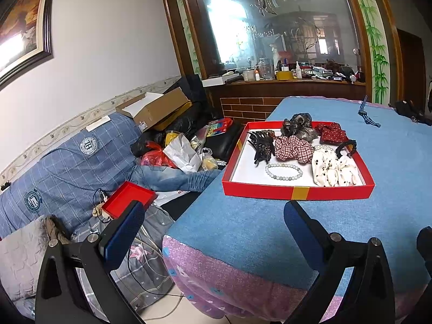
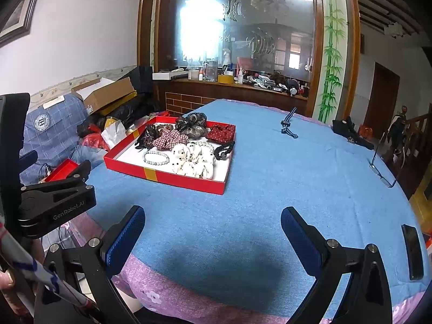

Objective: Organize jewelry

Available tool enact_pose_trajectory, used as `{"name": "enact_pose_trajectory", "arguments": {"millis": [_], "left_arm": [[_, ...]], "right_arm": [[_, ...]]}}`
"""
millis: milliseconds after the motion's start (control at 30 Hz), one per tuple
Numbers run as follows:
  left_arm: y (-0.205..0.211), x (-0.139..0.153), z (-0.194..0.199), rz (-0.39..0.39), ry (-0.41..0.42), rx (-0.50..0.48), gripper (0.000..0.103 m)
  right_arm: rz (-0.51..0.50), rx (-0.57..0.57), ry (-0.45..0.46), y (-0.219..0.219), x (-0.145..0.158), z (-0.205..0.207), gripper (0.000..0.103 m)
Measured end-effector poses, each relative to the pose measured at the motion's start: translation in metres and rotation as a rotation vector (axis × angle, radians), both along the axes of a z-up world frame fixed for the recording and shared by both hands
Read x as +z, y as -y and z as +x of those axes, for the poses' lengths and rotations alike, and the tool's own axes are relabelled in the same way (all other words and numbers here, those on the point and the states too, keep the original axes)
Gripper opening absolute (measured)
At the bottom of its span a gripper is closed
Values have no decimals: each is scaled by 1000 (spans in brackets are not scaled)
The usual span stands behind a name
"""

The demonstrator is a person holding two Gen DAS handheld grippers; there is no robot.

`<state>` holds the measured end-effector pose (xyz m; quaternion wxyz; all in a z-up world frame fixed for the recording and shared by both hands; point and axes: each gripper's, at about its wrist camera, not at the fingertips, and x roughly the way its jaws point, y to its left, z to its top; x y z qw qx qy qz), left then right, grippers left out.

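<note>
A red tray (image 1: 270, 190) (image 2: 183, 180) sits on the blue table cloth. It holds a pale bead bracelet (image 1: 283, 171) (image 2: 155, 158), a white dotted scrunchie (image 1: 334, 171) (image 2: 191, 162), a plaid scrunchie (image 1: 293, 148) (image 2: 168, 137), a black sheer scrunchie (image 1: 298, 128), a red dotted scrunchie (image 1: 330, 132), a black claw clip (image 1: 260, 145) and a black hair band (image 1: 347, 145). A striped blue hair tie (image 1: 364, 113) (image 2: 287, 125) lies on the cloth beyond the tray. My left gripper (image 1: 213, 232) is open and empty, near the table's left corner. My right gripper (image 2: 213, 232) is open and empty above the cloth's front.
A sofa (image 1: 62, 167) piled with bags, boxes and a small red lid (image 1: 129, 198) stands left of the table. Eyeglasses (image 2: 383, 164), a phone (image 2: 411, 251) and a black pouch (image 2: 351, 132) lie on the table's right side. A cluttered counter (image 1: 283, 79) is behind.
</note>
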<state>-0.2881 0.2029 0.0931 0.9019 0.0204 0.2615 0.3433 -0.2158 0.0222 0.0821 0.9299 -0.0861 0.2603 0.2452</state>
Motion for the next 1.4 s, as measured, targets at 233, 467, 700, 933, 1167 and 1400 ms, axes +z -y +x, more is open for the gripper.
{"name": "enact_pose_trajectory", "arguments": {"millis": [233, 467, 700, 933, 1167, 1400], "left_arm": [[1, 0, 0, 5, -1, -1, 103], [1, 0, -1, 0, 2, -5, 103], [2, -1, 0, 0, -1, -6, 102], [2, -1, 0, -2, 0, -5, 102], [2, -1, 0, 1, -1, -6, 102], [2, 0, 0, 0, -1, -6, 103]], "right_arm": [[-3, 1, -1, -1, -1, 0, 102], [-2, 0, 0, -2, -1, 0, 102], [-7, 0, -4, -3, -2, 0, 102], [-8, -2, -7, -1, -3, 1, 102], [-6, -3, -8, -1, -3, 1, 102], [-2, -8, -12, 0, -4, 2, 102]]}}
